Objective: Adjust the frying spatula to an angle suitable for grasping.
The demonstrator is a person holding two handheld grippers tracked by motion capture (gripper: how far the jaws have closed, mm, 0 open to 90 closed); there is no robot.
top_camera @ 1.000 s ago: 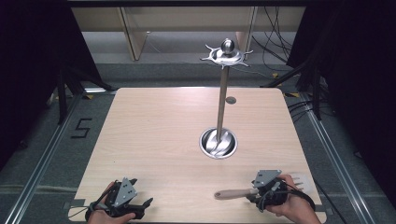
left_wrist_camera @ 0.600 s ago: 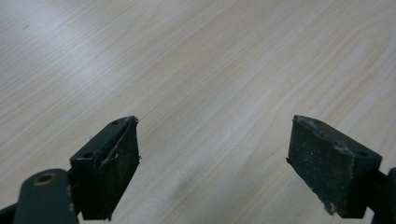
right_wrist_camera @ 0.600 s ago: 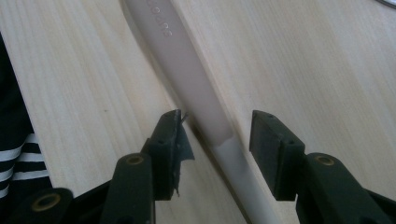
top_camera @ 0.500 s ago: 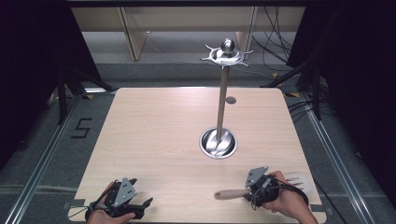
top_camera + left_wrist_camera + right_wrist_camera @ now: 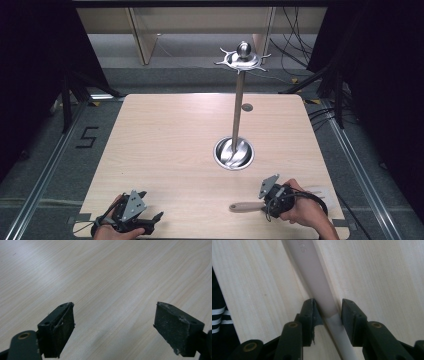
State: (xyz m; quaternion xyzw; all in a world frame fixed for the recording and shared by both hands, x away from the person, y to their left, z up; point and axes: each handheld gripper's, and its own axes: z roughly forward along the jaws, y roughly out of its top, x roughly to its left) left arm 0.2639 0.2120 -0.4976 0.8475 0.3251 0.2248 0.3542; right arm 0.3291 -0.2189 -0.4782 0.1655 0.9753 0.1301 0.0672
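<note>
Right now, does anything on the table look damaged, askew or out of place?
Only wear: the left tongs have frayed, chipped pads, open over bare table. The right tongs have just been closing around the pale utensil handle, which lies flat near the table's front edge. The metal stand is upright in its round base.

Light wood table (image 5: 165,150) is carrying 2 things: a steel stand (image 5: 234,152), its round base sitting right of centre, and a pale-handled utensil (image 5: 245,206) lying flat near the front edge. Small dark disc (image 5: 247,107) sitting near the far edge.
</note>
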